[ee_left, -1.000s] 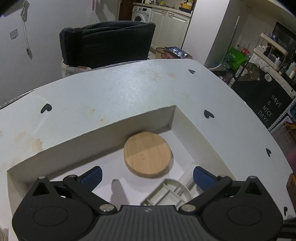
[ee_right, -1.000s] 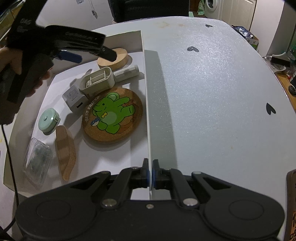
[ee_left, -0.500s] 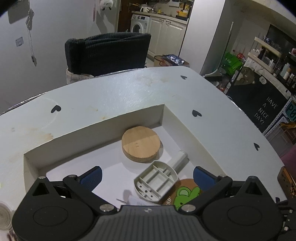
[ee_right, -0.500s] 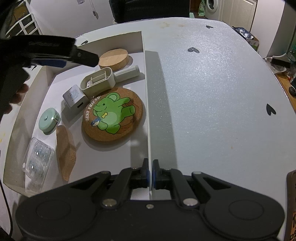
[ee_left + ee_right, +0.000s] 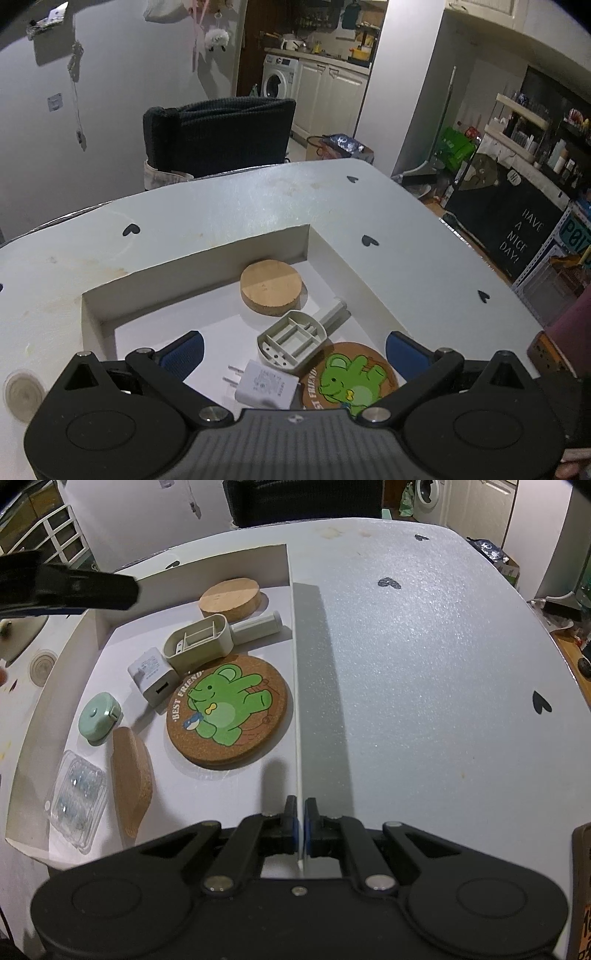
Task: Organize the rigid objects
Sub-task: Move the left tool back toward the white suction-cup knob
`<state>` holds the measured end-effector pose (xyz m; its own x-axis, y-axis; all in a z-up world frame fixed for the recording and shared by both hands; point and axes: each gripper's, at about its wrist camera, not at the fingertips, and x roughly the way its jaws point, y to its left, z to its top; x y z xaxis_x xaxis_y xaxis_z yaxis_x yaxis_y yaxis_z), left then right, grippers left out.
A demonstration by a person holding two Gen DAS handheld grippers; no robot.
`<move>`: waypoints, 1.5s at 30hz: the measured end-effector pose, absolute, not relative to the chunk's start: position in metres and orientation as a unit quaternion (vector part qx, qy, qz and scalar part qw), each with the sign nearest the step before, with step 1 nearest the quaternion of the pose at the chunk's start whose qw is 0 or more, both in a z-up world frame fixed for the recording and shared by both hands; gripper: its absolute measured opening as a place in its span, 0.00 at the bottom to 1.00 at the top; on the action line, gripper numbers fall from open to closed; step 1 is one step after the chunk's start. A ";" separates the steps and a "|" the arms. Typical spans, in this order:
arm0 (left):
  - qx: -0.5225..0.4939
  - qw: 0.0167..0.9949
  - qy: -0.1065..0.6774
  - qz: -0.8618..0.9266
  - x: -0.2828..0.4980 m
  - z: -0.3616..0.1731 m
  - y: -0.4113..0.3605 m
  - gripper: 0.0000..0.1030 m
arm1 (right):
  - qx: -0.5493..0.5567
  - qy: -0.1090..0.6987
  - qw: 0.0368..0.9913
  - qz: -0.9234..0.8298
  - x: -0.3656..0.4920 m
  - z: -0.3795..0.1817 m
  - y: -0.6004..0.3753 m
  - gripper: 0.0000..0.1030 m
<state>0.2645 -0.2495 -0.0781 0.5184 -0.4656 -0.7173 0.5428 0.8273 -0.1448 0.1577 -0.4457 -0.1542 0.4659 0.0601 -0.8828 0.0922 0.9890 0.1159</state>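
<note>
A shallow white box [image 5: 291, 635] lies on the table and holds a round wooden disc [image 5: 229, 598], a beige plastic holder [image 5: 199, 644], a white charger [image 5: 153, 674], a cork coaster with a green elephant [image 5: 227, 710], a mint round case [image 5: 98, 714], a cork piece [image 5: 131, 775] and a clear packet [image 5: 75, 797]. My right gripper [image 5: 300, 825] is shut on the box's right wall at its near end. My left gripper [image 5: 293, 350] is open and empty, held above the box's left part; the disc [image 5: 271, 286], holder [image 5: 291, 339], charger [image 5: 266, 386] and coaster [image 5: 349, 376] lie below it.
The white table [image 5: 424, 664] with black heart marks stretches to the right of the box. A roll of tape [image 5: 24, 395] lies left of the box. A dark chair [image 5: 218, 136] stands behind the table. A brown object [image 5: 581, 886] sits at the near right edge.
My left gripper has lifted and drawn back from the wooden disc, still open. More of the box's contents show under it. The right gripper has held still on the box wall.
</note>
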 end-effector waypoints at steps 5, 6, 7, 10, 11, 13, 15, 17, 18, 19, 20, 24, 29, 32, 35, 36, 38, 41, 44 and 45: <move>0.038 0.875 0.387 -0.289 0.247 -0.070 -0.238 1.00 | 0.072 0.515 0.854 -0.008 0.156 -0.154 -0.445 0.05; 0.037 0.877 0.385 -0.287 0.244 -0.068 -0.234 1.00 | 0.071 0.515 0.854 -0.008 0.156 -0.154 -0.445 0.05; 0.035 0.878 0.382 -0.285 0.240 -0.066 -0.230 1.00 | 0.071 0.515 0.854 -0.008 0.155 -0.154 -0.445 0.05; 0.030 0.884 0.377 -0.276 0.233 -0.064 -0.218 1.00 | 0.071 0.515 0.854 -0.008 0.155 -0.154 -0.445 0.05; 0.027 0.886 0.376 -0.270 0.231 -0.063 -0.213 1.00 | 0.071 0.515 0.854 -0.008 0.156 -0.153 -0.445 0.05; 0.023 0.888 0.378 -0.261 0.229 -0.062 -0.202 1.00 | 0.070 0.515 0.854 -0.007 0.156 -0.153 -0.445 0.05; 0.018 0.891 0.379 -0.250 0.227 -0.062 -0.189 1.00 | 0.070 0.515 0.855 -0.006 0.156 -0.153 -0.445 0.05; 0.014 0.895 0.379 -0.235 0.227 -0.062 -0.176 1.00 | 0.069 0.515 0.855 -0.006 0.156 -0.153 -0.445 0.05; 0.012 0.897 0.380 -0.227 0.228 -0.063 -0.169 1.00 | 0.069 0.515 0.855 -0.006 0.156 -0.153 -0.445 0.05; 0.008 0.899 0.381 -0.217 0.229 -0.063 -0.162 1.00 | 0.069 0.515 0.855 -0.006 0.156 -0.153 -0.445 0.05; 0.004 0.900 0.382 -0.208 0.230 -0.064 -0.155 1.00 | 0.069 0.515 0.855 -0.006 0.156 -0.153 -0.445 0.05; -0.026 0.903 0.392 -0.173 0.241 -0.068 -0.125 1.00 | 0.069 0.515 0.855 -0.007 0.156 -0.153 -0.445 0.05; -0.056 0.907 0.393 -0.141 0.258 -0.073 -0.094 1.00 | 0.072 0.515 0.854 -0.009 0.155 -0.154 -0.445 0.05; -0.072 0.908 0.396 -0.116 0.273 -0.077 -0.075 1.00 | 0.074 0.514 0.854 -0.011 0.155 -0.154 -0.445 0.05; -0.077 0.910 0.398 -0.090 0.290 -0.084 -0.057 1.00 | 0.077 0.514 0.854 -0.012 0.155 -0.154 -0.445 0.05; -0.076 0.910 0.399 -0.082 0.295 -0.087 -0.052 1.00 | 0.078 0.514 0.854 -0.013 0.155 -0.154 -0.445 0.05; -0.066 0.912 0.400 -0.069 0.305 -0.092 -0.043 1.00 | 0.080 0.514 0.854 -0.014 0.155 -0.154 -0.446 0.05; -0.042 0.911 0.407 -0.056 0.316 -0.101 -0.035 0.89 | 0.082 0.514 0.854 -0.015 0.154 -0.154 -0.446 0.05; -0.032 0.905 0.422 -0.044 0.323 -0.112 -0.030 0.70 | 0.084 0.514 0.854 -0.016 0.154 -0.154 -0.447 0.05; -0.033 0.903 0.426 -0.042 0.325 -0.115 -0.028 0.64 | 0.084 0.514 0.853 -0.016 0.154 -0.154 -0.447 0.05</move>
